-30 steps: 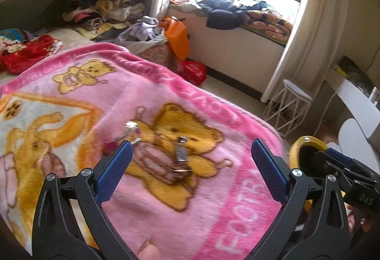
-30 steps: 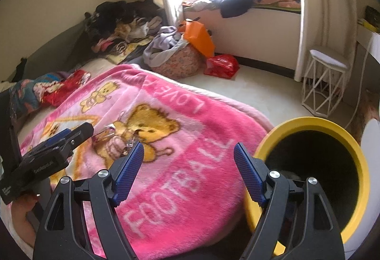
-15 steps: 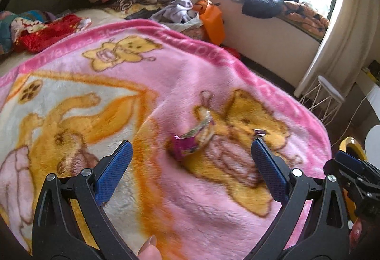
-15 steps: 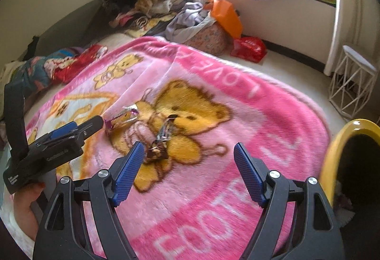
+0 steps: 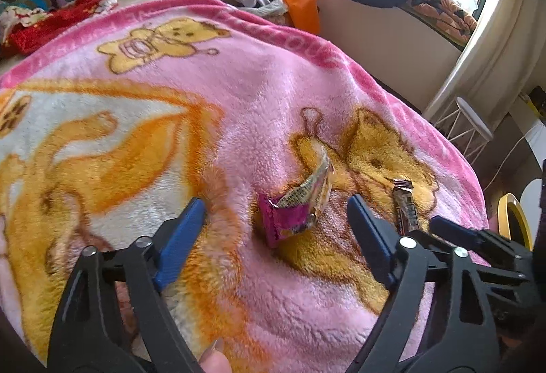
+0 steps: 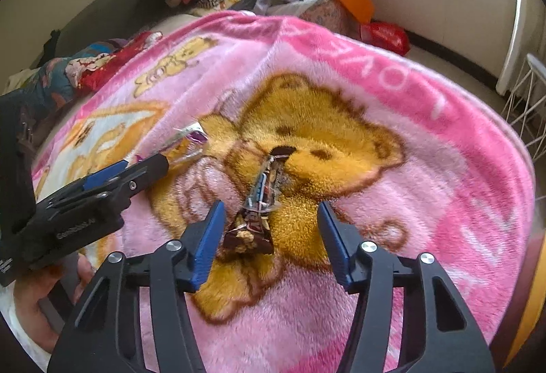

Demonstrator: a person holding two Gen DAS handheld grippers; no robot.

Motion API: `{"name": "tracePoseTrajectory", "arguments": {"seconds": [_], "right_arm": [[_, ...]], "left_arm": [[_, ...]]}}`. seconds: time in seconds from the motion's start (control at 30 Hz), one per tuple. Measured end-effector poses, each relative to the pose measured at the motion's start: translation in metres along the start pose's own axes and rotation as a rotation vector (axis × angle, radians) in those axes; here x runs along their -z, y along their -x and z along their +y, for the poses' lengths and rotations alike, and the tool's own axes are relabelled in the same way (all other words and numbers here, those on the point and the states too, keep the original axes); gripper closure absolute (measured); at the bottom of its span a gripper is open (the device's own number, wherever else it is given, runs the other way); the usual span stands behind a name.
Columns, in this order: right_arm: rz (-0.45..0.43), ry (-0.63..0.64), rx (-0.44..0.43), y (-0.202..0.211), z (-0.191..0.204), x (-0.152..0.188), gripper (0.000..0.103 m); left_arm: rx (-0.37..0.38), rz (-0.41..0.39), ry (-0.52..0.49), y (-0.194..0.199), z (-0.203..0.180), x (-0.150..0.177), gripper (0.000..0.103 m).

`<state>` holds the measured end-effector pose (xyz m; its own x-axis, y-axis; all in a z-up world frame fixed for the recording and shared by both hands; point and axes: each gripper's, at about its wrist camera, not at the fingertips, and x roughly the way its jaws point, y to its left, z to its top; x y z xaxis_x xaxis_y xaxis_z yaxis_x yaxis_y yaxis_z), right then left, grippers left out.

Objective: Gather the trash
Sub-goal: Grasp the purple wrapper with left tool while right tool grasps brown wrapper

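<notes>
Low in the left wrist view, the left gripper (image 5: pixel 273 219) points forward and down over the pink teddy-bear blanket (image 5: pixel 266 93), its blue-padded fingers (image 5: pixel 181 233) spread wide with nothing between them but the magenta-and-gold wrapper (image 5: pixel 300 206), which lies crumpled on the fleece at mid-frame, touching neither pad. Right of it lies a dark chocolate bar wrapper (image 5: pixel 406 206), with the yellow bin rim (image 5: pixel 512 219) at the right edge. At the bottom centre of the right wrist view, the right gripper (image 6: pixel 271 236) tilts down toward that same dark wrapper (image 6: pixel 256 223), jaws apart and straddling its near end, the left pad (image 6: pixel 208 236) just beside it.
</notes>
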<state>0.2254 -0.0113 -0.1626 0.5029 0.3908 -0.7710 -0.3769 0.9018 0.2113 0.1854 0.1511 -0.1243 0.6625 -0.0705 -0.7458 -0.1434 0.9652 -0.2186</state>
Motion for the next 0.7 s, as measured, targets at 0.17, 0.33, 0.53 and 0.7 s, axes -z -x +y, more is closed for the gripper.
{"name": "tracePoseTrajectory", "arguments": {"seconds": [0.17,0.33,0.53,0.7], "right_arm": [[0.023,-0.012,-0.004,-0.005,-0.006,0.008,0.084],[0.011,-0.045,-0.033,0.006,-0.016,0.015,0.09],[-0.012,-0.067,-0.05,0.028,-0.022,0.026,0.09],[-0.028,-0.102,-0.062,0.047,-0.029,0.034,0.09]], "left_arm": [[0.0,0.006,0.0,-0.005,-0.004,0.001,0.045],[-0.006,0.001,-0.013,-0.002,-0.011,0.002,0.067],[0.009,-0.011,0.01,0.009,-0.017,0.006,0.073],[0.035,-0.018,0.019,0.021,-0.025,0.012,0.075]]}}
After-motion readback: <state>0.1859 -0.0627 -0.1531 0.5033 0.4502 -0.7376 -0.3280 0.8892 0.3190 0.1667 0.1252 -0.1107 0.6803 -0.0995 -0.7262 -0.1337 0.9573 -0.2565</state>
